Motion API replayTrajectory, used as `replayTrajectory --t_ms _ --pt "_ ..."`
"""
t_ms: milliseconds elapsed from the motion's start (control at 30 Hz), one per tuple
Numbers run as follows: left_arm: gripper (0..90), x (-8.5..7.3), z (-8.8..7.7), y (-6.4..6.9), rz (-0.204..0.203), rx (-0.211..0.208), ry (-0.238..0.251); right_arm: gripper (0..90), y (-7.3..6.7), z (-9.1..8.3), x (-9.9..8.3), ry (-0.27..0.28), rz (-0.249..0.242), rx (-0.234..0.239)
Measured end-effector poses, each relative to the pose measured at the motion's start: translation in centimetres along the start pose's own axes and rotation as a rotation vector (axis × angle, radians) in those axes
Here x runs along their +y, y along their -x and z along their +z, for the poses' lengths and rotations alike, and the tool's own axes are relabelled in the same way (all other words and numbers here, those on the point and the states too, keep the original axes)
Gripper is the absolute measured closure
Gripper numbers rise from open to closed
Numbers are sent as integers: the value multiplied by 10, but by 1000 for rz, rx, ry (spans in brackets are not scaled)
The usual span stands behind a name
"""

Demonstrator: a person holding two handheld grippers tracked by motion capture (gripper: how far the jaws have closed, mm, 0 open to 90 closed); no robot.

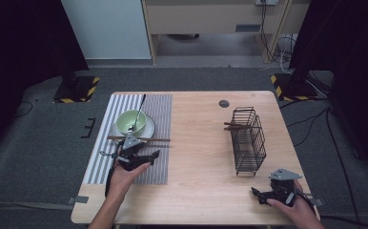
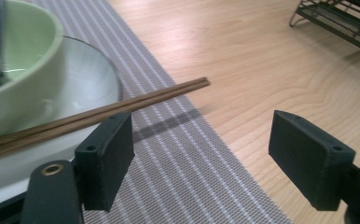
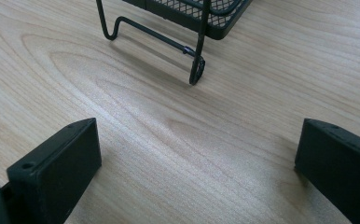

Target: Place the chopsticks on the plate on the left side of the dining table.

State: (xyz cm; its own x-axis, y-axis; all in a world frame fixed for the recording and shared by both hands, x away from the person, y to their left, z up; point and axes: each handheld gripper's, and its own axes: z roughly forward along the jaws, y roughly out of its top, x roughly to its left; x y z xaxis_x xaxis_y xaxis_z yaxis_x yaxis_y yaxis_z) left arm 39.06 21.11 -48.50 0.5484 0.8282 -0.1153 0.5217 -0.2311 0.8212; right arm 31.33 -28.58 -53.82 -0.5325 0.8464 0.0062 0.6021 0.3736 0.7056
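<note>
A pair of brown chopsticks (image 1: pixel 139 139) (image 2: pixel 122 106) lies across the front rim of a white plate (image 1: pixel 148 129) (image 2: pixel 89 79). On the plate stands a pale green bowl (image 1: pixel 131 122) (image 2: pixel 15 79) with a spoon (image 1: pixel 139 109) leaning in it. My left gripper (image 1: pixel 141 151) (image 2: pixel 201 158) is open just in front of the plate; the chopsticks pass over its left jaw and nothing is between the pads. At the table's front right corner my right gripper (image 1: pixel 260 193) (image 3: pixel 197 172) stands open over bare wood.
Plate and bowl rest on a grey striped placemat (image 1: pixel 160 109) (image 2: pixel 183 163). A black wire basket (image 1: pixel 249 138) (image 3: pixel 187 14) stands at the right, with brown sticks (image 1: pixel 234 126) poking from its far end. Light wood lies between mat and basket.
</note>
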Motion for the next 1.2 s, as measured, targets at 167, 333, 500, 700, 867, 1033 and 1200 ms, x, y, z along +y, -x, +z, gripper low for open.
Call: replayTrajectory --t_ms 167,333,500,700,867,1033,1200 --pt "208 1 14 16 26 -29 -28 4 0 0 0 0 0 0" --pt "203 2 26 32 50 -62 -52 4 0 0 0 0 0 0" --pt "191 3 35 44 65 -84 -69 4 0 0 0 -2 -4 2" --pt "170 2 45 55 78 -105 -96 4 0 0 0 -2 -3 1" --pt "156 1 52 66 94 -124 -116 4 0 0 0 -2 -3 2" --pt "130 -3 64 83 144 -147 -154 4 0 0 0 -1 -6 2" --pt "116 -8 78 98 190 -147 -192 4 0 -1 0 -2 -6 2"
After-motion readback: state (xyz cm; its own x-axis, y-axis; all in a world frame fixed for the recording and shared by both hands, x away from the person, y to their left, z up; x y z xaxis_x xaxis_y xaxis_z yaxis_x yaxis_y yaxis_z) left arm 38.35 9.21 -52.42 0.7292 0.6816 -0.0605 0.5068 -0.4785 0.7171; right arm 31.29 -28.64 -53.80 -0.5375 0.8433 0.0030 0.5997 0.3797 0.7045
